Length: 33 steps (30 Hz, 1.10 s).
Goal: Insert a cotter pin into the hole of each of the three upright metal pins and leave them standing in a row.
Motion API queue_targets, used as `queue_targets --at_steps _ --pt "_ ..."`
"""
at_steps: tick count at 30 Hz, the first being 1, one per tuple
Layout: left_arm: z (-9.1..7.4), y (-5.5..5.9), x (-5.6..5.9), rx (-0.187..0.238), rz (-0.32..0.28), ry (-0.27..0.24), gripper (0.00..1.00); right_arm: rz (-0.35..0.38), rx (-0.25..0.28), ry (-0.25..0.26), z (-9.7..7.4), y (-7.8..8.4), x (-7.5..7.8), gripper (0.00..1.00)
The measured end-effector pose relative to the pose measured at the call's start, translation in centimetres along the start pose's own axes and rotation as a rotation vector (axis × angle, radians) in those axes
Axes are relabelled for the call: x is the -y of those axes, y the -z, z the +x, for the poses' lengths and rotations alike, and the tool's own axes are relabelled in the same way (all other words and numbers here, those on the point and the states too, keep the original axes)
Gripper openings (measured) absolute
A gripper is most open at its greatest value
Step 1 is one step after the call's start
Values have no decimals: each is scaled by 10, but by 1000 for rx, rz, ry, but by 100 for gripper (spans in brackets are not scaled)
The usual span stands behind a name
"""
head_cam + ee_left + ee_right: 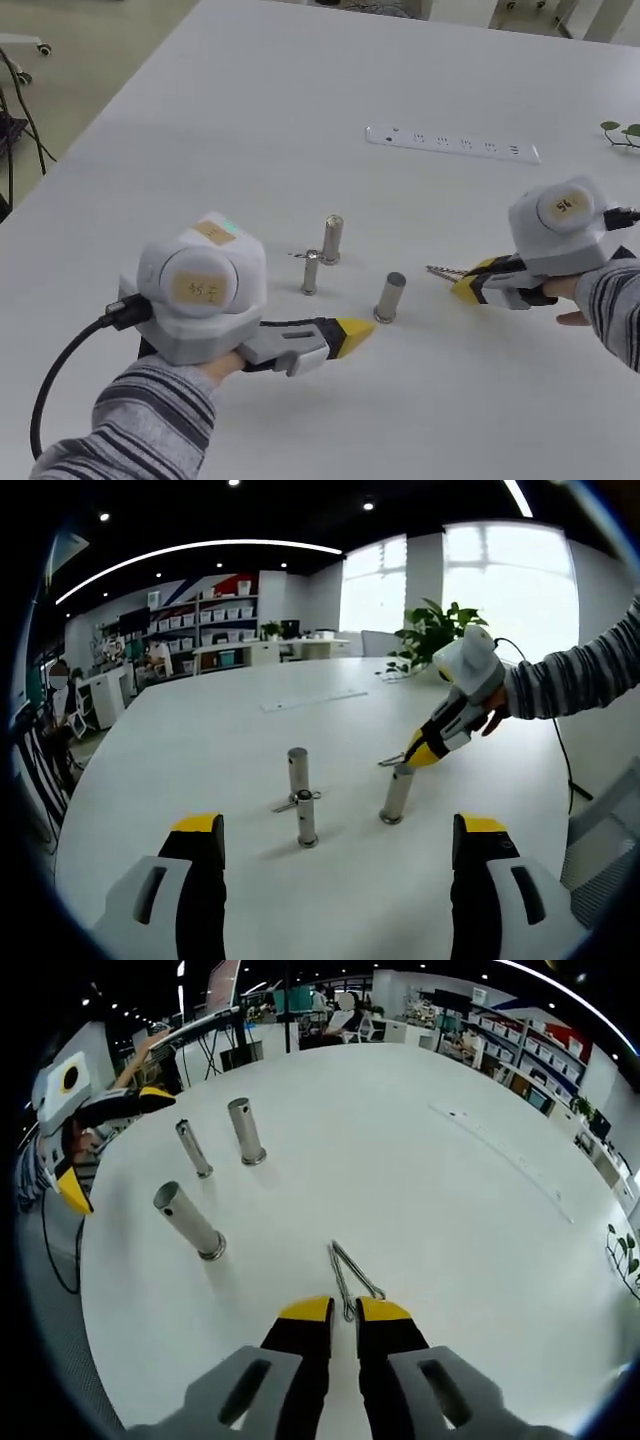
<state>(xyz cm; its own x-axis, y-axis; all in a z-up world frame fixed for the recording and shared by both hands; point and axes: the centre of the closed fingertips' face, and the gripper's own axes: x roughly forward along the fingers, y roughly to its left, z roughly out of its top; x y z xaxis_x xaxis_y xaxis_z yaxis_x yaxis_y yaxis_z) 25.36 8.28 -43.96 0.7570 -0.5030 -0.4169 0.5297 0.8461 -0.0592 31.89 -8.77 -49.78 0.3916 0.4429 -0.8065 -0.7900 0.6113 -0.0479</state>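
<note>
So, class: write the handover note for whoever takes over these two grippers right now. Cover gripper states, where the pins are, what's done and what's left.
Left gripper: open, empty, beside the near pin.
Right gripper: shut on a cotter pin, on the near pin's other side.
Slim pin, rear pin and near pin all stand upright on the table, in a triangle, not a row.
Done: the slim pin seems to carry an inserted cotter pin.
Left: fit the rear and near pins, then line up all three.

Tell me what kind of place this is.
Probably an open-plan office or lab workspace: a big white table with a power strip, wall shelves stacked with storage bins, and a potted plant.
</note>
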Motion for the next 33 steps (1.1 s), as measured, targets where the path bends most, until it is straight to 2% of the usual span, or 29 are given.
queue_targets --at_steps 2,6,7,11,14,20,26,33 --pt "0 0 0 -1 0 1 93 -24 -12 -6 1 -1 -2 0" --pt "0 0 2 -2 4 6 93 -90 -54 -19 1 -2 -4 0" --pt "0 -1 2 -2 5 7 93 -126 -61 -26 1 -2 -4 0" --pt "-1 -1 3 1 8 11 92 -104 -65 -27 1 -2 -4 0" --pt "-1 -2 2 4 4 9 91 -81 -44 -39 1 -4 -7 0" --pt "-2 -4 1 9 3 10 90 -111 -23 -13 -2 -5 -8 0" --pt "-2 -6 3 12 2 20 86 -157 17 4 -10 -13 -14 0" --pt "-2 -10 7 26 13 36 82 -220 68 15 -22 -25 -28 0"
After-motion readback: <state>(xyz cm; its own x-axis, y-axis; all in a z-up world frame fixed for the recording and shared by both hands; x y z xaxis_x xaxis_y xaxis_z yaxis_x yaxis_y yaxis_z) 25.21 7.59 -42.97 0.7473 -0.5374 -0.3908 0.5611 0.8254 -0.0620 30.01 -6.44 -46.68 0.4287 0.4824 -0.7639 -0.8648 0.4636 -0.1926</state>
